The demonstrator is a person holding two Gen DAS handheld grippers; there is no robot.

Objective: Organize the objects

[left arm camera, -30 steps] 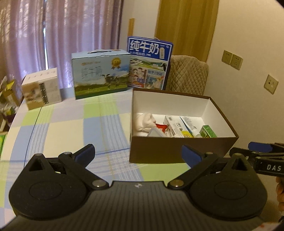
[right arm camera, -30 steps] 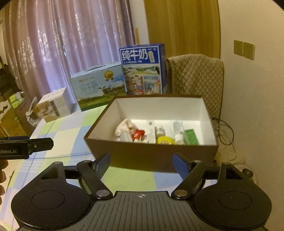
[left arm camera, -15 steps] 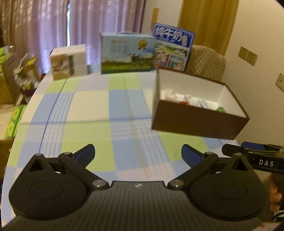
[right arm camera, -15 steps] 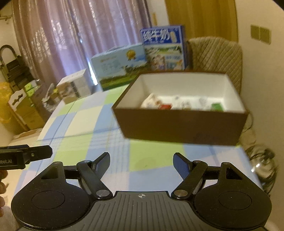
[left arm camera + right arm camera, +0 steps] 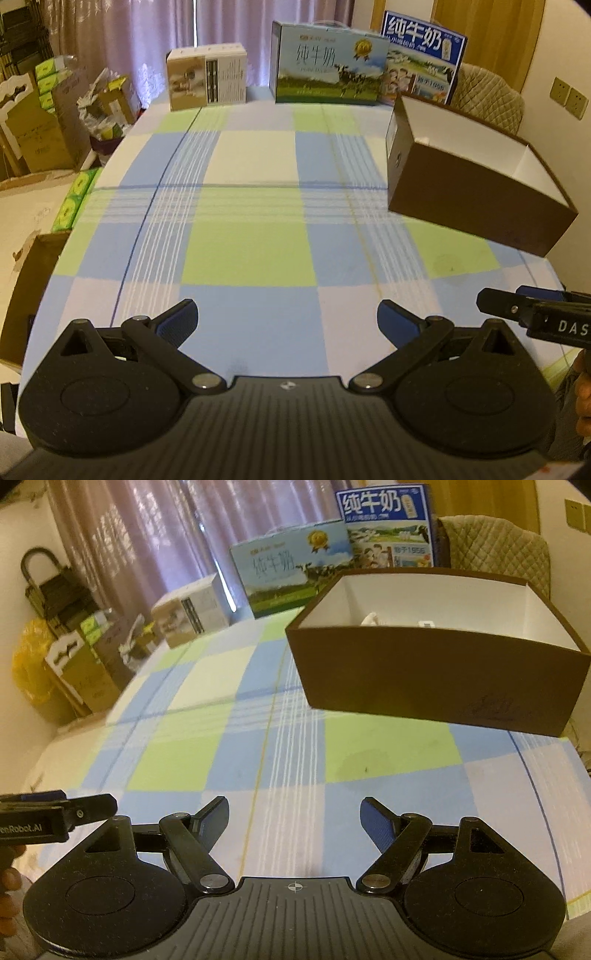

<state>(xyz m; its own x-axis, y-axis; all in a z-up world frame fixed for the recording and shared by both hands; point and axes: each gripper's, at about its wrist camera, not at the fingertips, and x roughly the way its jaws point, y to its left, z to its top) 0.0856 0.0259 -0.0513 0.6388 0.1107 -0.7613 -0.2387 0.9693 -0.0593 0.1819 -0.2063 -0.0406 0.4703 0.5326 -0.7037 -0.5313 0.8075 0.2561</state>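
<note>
Brown cardboard box (image 5: 436,679) with a white lining sits on the far right part of the table (image 5: 258,206), near its right edge, with the tops of a few small items just peeking over its front wall. Both tools are empty and spread wide: the left tool (image 5: 287,320) hangs over the near edge of the checked tablecloth, the right tool (image 5: 294,818) beside it, each well short of the box. Nothing loose shows on the cloth itself. My reading is that the sorting into the box is at or near its end, or between items; which one I cannot tell.

If more remains, the next move calls for finding an object outside these views, since none lies within reach, then closing a tool on it and carrying it over the box's front wall.

Hard to make out:
- The box's contents: only a pale lump (image 5: 370,619) and a small white top (image 5: 426,624) show in the right wrist view; the left wrist view sees just the bare lining.
- The box's right end is cut by the picture edge in the left view.
- The milk cartons (image 5: 328,64) and a small beige carton (image 5: 207,82) stand along the far edge; whether they belong to the task is unclear.
- The right view is blurred at its left side.
</note>
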